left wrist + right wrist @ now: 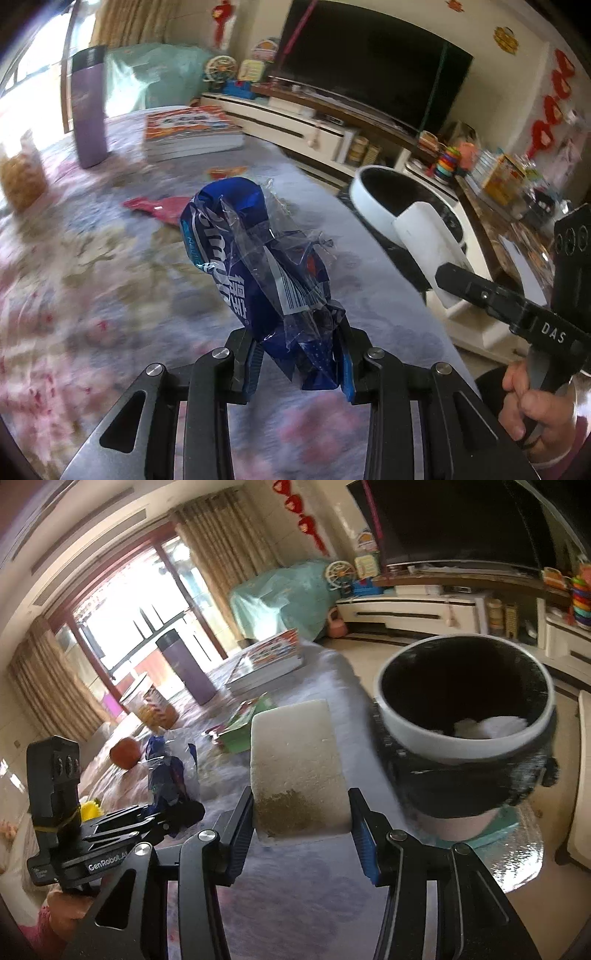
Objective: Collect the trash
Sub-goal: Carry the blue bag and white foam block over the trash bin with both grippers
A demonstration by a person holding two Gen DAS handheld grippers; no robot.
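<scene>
The left gripper [301, 363] pinches a crumpled blue plastic wrapper [258, 266] between its blue pads, the wrapper standing up out of the jaws above a table covered with a floral cloth [92, 258]. The right gripper [301, 827] is closed on a white block [295, 760] with a brownish stain on its near end; its two pads press the block's sides. In the left wrist view the same block [430, 243] shows at the right, held out beside a white-rimmed bin [373, 199] with a dark inside, and a hand [539, 406] grips the right gripper's handle at the lower right.

From the right wrist view the bin [461, 742] stands just right of the block, off the table's right edge, with white crumpled pieces [491, 725] lying inside it. On the far part of the table stand a purple tumbler [88, 110] and a stack of books [192, 133]. A red wrapper [159, 208] lies on the cloth beyond the blue one. A dark television screen [369, 62] fills the far wall.
</scene>
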